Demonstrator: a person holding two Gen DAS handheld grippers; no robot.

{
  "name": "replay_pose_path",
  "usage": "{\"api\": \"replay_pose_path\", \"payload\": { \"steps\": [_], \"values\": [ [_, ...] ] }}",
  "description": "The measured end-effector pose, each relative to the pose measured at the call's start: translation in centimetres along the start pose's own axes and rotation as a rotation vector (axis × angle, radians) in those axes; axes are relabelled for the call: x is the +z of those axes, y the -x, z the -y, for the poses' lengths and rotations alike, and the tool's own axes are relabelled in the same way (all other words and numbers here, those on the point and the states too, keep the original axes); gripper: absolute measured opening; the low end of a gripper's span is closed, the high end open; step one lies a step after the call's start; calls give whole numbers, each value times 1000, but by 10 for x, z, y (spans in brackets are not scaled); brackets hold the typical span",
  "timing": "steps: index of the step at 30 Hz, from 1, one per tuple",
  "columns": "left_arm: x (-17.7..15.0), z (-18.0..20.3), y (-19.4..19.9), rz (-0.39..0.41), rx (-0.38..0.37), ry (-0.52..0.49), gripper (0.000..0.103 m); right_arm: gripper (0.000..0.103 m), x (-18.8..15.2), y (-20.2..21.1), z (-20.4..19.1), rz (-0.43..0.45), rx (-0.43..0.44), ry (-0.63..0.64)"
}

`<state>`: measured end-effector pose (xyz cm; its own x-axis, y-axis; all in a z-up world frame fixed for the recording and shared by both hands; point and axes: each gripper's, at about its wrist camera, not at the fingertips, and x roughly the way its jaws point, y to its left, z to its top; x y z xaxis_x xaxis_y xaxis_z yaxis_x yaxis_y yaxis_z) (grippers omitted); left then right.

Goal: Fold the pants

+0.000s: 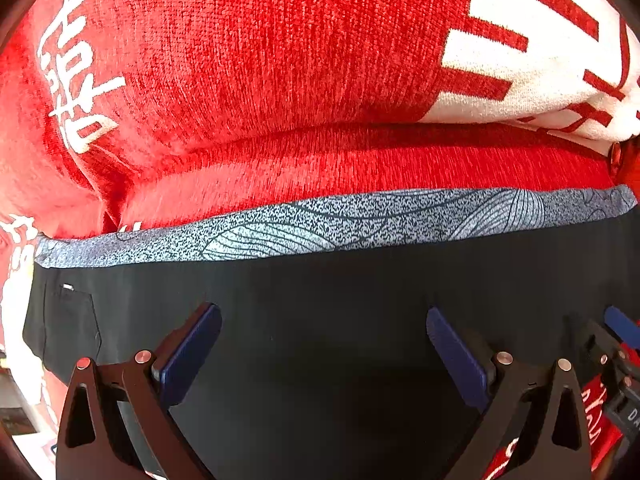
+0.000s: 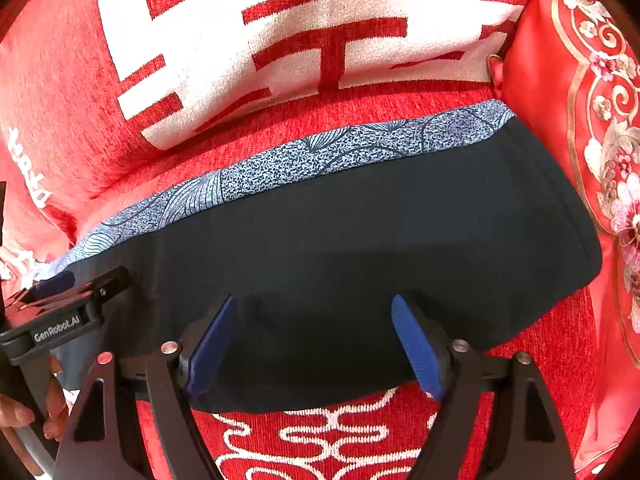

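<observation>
The black pants (image 2: 380, 240) lie folded flat on a red seat cover (image 2: 360, 440), with a blue-and-white patterned band (image 2: 300, 156) along their far edge. My right gripper (image 2: 316, 304) hovers open over the near edge of the pants, and the cloth runs under both blue pads without being pinched. In the left wrist view my left gripper (image 1: 323, 316) stands open above the black cloth (image 1: 320, 360), just short of the patterned band (image 1: 360, 220). Nothing is between its pads. The left gripper (image 2: 68, 304) also shows at the left edge of the right wrist view.
A red back cushion with large white characters (image 2: 300, 40) rises right behind the pants. A red embroidered floral cushion (image 2: 600, 140) presses against their right end. A person's hand (image 2: 24, 416) holds the left gripper at the lower left. The right gripper (image 1: 616, 344) shows at the left view's right edge.
</observation>
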<state>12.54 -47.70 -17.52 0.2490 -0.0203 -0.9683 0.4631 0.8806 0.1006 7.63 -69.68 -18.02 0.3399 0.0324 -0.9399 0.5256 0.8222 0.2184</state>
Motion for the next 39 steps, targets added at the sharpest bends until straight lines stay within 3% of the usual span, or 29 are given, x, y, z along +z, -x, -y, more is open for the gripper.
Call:
{"api": "replay_pose_path", "payload": {
  "steps": [8,20,23,27,34,39],
  "values": [
    [-25,8,9,-7,0,-18,103,83,1,-1,0,4,1,-3],
    [-18,38,5,-12,-7,-49,103,83,6,1,6,3,33,-43],
    [-21,48,12,-1,-20,-55,103,83,5,18,25,41,126,-166],
    [-27,61,21,6,-51,-42,103,72,-15,41,69,127,208,-373],
    [-33,83,9,-7,-43,-53,103,63,-61,27,141,174,309,-678],
    [-36,89,11,23,-49,-54,103,63,-60,20,146,226,392,-691]
  ]
}}
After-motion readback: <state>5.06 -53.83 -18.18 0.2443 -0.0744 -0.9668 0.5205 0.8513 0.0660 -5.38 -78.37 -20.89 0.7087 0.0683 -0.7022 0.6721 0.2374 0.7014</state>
